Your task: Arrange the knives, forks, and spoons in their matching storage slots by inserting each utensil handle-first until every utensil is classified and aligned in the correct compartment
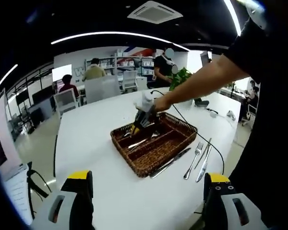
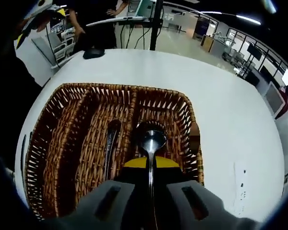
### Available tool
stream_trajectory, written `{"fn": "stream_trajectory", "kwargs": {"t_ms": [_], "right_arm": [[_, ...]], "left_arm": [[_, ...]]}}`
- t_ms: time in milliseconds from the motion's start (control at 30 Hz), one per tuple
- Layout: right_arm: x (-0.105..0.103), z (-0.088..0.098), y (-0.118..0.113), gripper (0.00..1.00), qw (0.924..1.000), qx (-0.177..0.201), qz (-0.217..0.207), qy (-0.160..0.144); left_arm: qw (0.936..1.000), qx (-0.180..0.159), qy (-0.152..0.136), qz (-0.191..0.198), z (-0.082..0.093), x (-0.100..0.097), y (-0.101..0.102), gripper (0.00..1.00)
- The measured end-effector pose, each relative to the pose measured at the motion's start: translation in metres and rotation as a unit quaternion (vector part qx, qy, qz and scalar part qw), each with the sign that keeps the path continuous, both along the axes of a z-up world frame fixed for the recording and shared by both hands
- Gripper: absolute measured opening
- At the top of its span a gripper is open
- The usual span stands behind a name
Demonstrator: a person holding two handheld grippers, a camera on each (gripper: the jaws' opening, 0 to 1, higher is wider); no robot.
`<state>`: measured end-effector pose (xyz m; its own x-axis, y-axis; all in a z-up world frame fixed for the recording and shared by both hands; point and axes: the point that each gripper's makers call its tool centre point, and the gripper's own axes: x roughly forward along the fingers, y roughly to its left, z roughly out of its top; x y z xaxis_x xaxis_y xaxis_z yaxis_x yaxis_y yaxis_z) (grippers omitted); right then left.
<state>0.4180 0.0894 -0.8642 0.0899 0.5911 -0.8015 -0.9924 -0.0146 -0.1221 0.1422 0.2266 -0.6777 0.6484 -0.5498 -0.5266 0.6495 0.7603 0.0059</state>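
In the left gripper view our left gripper (image 1: 146,199) hangs wide open and empty above the white table (image 1: 96,143); further right, the wicker tray (image 1: 153,142), then a knife (image 1: 170,163), fork (image 1: 194,160) and second knife (image 1: 204,160) on the table. Our right gripper (image 2: 150,179) clamps a spoon (image 2: 151,143) over the tray's rightmost compartment

One wicker basket (image 1: 175,143) stands on the white table (image 1: 101,158), and it has three long compartments. In the right gripper view two spoons are counted: one spoon (image 2: 151,142) in the compartment at 3 o'clock and one utensil (image 2: 110,141) in the middle compartment. Outside the basket, at its 4 o'clock side, lie one fork (image 1: 194,160) and two knives (image 1: 171,163), so three pieces.
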Motion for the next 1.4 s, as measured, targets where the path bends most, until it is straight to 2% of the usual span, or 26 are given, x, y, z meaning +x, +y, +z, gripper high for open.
{"fn": "stream_trajectory", "kwargs": {"t_ms": [33,67,100,233,333,433,533,600,800,833,867,933,967,1000,1067,1133,1200,1267,1300,1400], "right_arm": [[0.001,-0.001,-0.001,0.00,1.0000,0.000,0.000,0.000],[0.000,0.001,0.004,0.00,0.9996,0.019,-0.011,0.015],[0.001,0.000,0.002,0.00,0.9999,0.010,-0.005,0.007],[-0.001,0.001,0.006,0.00,0.9999,0.015,0.004,-0.001],[-0.003,0.000,0.010,0.01,0.9996,0.022,-0.014,0.012],[-0.001,0.001,0.012,0.01,0.9999,0.015,-0.007,-0.002],[0.007,0.003,0.006,0.05,0.9994,-0.006,-0.020,-0.026],[0.010,0.016,0.011,0.14,0.9984,0.021,-0.016,-0.049],[0.015,0.055,-0.003,0.37,0.9949,0.052,-0.048,-0.072],[0.016,0.062,-0.004,0.45,0.9938,0.063,-0.056,-0.073],[0.015,0.074,-0.007,0.51,0.9918,0.081,-0.072,-0.068],[0.015,0.084,-0.012,0.67,0.9896,0.091,-0.093,-0.061],[0.012,0.093,-0.021,0.72,0.9851,0.102,-0.137,-0.020],[0.010,0.099,-0.023,0.79,0.9821,0.112,-0.151,-0.010],[0.011,0.113,-0.034,0.90,0.9783,0.124,-0.164,-0.025],[0.005,0.125,-0.042,0.93,0.9772,0.127,-0.165,-0.041],[-0.002,0.137,-0.053,0.97,0.9731,0.134,-0.183,-0.041],[-0.014,0.157,-0.058,1.00,0.9621,0.173,-0.210,-0.020],[-0.016,0.170,-0.062,0.99,0.9558,0.192,-0.221,-0.024],[-0.028,0.193,-0.074,0.99,0.9476,0.208,-0.237,-0.049]], "left_arm": [[1.0000,-0.001,-0.001,0.000,0.002,0.001,-0.001,1.00],[1.0000,-0.003,-0.006,-0.002,0.006,0.002,-0.001,1.00],[1.0000,-0.002,-0.009,-0.002,0.007,0.003,-0.002,1.00],[0.9999,-0.001,-0.011,0.000,0.008,0.004,-0.001,1.00],[1.0000,-0.001,-0.008,0.003,0.006,0.003,-0.002,1.00],[0.9999,0.001,-0.012,0.008,0.007,0.004,-0.002,1.00],[0.9999,-0.002,-0.014,0.009,0.009,0.005,-0.002,1.00],[0.9999,-0.003,-0.015,0.007,0.009,0.006,-0.002,1.00],[0.9997,-0.009,-0.022,-0.001,0.014,0.012,-0.012,1.00],[0.9997,-0.007,-0.023,-0.004,0.014,0.012,-0.014,1.00],[0.9996,-0.007,-0.025,-0.007,0.014,0.014,-0.016,1.00],[0.9994,-0.012,-0.029,-0.013,0.017,0.017,-0.021,1.00],[0.9993,-0.013,-0.030,-0.015,0.018,0.018,-0.022,1.00],[0.9993,-0.015,-0.031,-0.018,0.018,0.019,-0.024,1.00],[0.9990,-0.015,-0.036,-0.022,0.021,0.021,-0.027,1.00],[0.9986,-0.018,-0.042,-0.027,0.025,0.024,-0.031,1.00],[0.9980,-0.022,-0.048,-0.035,0.029,0.027,-0.034,1.00],[0.9977,-0.023,-0.049,-0.041,0.031,0.031,-0.036,1.00],[0.9974,-0.023,-0.052,-0.044,0.032,0.033,-0.036,1.00],[0.9970,-0.026,-0.055,-0.047,0.038,0.040,-0.038,1.00]]}}
